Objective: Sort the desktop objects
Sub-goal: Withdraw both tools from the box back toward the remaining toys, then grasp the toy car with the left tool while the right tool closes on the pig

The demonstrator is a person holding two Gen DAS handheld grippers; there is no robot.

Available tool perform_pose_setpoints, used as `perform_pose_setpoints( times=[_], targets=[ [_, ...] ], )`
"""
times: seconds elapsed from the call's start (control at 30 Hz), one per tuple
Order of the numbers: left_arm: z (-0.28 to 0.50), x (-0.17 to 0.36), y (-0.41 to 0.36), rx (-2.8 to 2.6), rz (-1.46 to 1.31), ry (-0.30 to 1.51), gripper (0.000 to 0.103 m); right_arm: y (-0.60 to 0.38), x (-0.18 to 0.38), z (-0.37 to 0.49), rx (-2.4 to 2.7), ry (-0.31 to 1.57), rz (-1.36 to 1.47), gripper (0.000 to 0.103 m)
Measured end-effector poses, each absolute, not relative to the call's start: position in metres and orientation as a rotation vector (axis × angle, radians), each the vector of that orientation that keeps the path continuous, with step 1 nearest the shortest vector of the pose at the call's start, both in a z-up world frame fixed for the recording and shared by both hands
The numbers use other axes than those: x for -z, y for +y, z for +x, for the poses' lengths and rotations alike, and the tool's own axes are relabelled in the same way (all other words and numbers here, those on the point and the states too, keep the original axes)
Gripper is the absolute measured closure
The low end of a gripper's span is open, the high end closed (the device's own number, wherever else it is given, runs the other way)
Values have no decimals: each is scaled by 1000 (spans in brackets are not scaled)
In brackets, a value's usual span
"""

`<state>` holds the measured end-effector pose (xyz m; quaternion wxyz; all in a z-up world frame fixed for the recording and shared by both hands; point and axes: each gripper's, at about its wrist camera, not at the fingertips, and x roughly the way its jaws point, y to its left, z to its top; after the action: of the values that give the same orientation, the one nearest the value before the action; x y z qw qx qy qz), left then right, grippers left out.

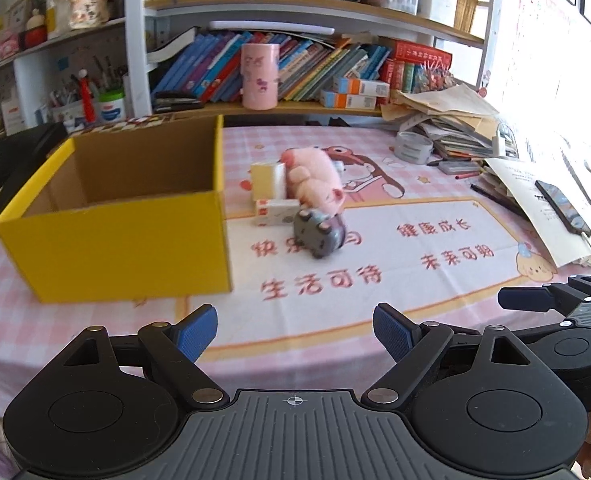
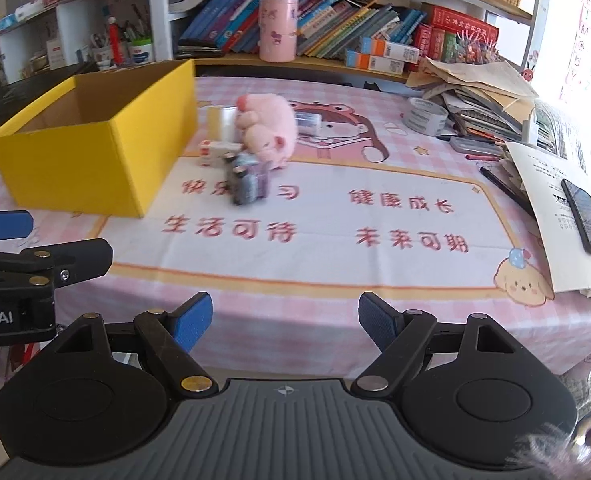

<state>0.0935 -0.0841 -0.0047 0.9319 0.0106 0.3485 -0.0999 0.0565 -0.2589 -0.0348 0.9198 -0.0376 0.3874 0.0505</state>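
Both sets of tongs spread wide, nothing between them: left gripper (image 1: 295,330), right gripper (image 2: 285,320). One yellow box (image 1: 135,240) at ten o'clock on the table, open-topped. Just beside it at twelve o'clock, one small heap: one pink plush pig (image 1: 315,180), probably light and squashy, easiest pinched across the body; one grey toy (image 1: 319,232), likely hard, best clamped at its flanks; two small cartons (image 1: 275,210), likely light and stiff, best gripped on flat sides.

Both wrist cameras look down across the table (image 1: 375,208) from its near edge, side by side, sharing the yellow box (image 1: 127,240) and bookshelf (image 2: 335,24).
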Motion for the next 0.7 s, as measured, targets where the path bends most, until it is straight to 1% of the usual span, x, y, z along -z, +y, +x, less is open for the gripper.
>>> perform_pose_setpoints(
  times=[0.27, 0.43, 0.57, 0.7],
  targets=[
    [129, -1, -131, 199, 63, 691, 15, -309, 35, 100, -105, 797, -36, 24],
    [151, -4, -147, 158, 59, 663, 15, -335, 31, 127, -111, 776, -5, 24],
    [171, -2, -156, 141, 27, 693, 15, -348, 32, 143, -108, 774, -1, 24],
    [184, 5, -168, 119, 58, 691, 16, -356, 35, 158, -95, 782, -14, 24]
  ],
)
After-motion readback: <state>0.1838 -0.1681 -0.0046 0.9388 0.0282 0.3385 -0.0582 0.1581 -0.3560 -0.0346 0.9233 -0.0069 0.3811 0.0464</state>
